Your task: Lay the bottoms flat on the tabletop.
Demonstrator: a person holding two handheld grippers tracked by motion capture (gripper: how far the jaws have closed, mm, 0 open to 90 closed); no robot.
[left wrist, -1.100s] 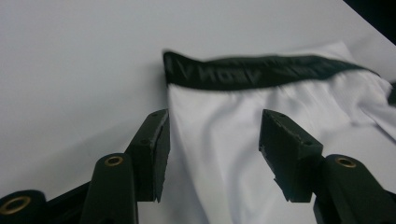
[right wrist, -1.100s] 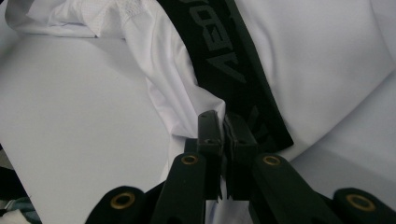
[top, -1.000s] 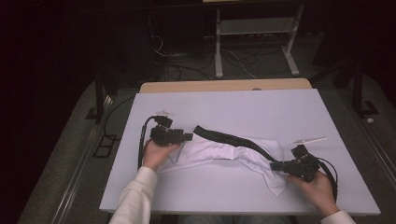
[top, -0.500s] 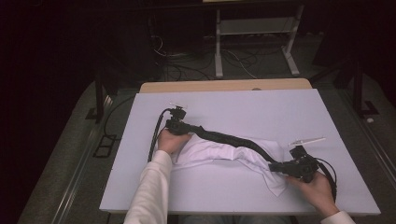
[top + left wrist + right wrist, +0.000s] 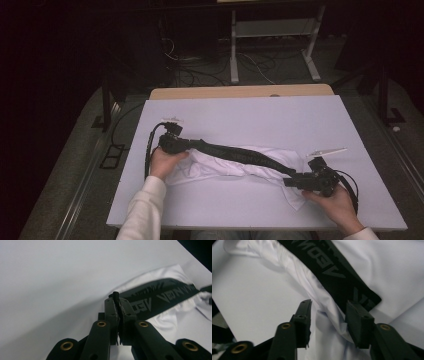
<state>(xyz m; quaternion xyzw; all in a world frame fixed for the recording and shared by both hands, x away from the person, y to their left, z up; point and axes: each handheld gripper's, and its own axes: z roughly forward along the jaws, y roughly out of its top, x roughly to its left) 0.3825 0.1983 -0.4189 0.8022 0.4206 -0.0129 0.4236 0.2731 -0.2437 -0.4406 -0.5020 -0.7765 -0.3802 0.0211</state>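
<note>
Spread on the white table (image 5: 250, 115), the white garment's (image 5: 220, 167) black band (image 5: 240, 154) is pinched by the left gripper (image 5: 172, 142), while the right gripper (image 5: 300, 181), just opened, has released its end, flattening left.

Dim lab: floor cables (image 5: 200, 70), metal stand (image 5: 272, 37)

Left tongs (image 5: 192, 145) clamped tight, right tongs (image 5: 289, 182) just opening, jaws parted

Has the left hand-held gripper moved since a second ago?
Yes. The left hand-held gripper moved toward the table's far edge and slightly right, jaws shut on the black band.
</note>
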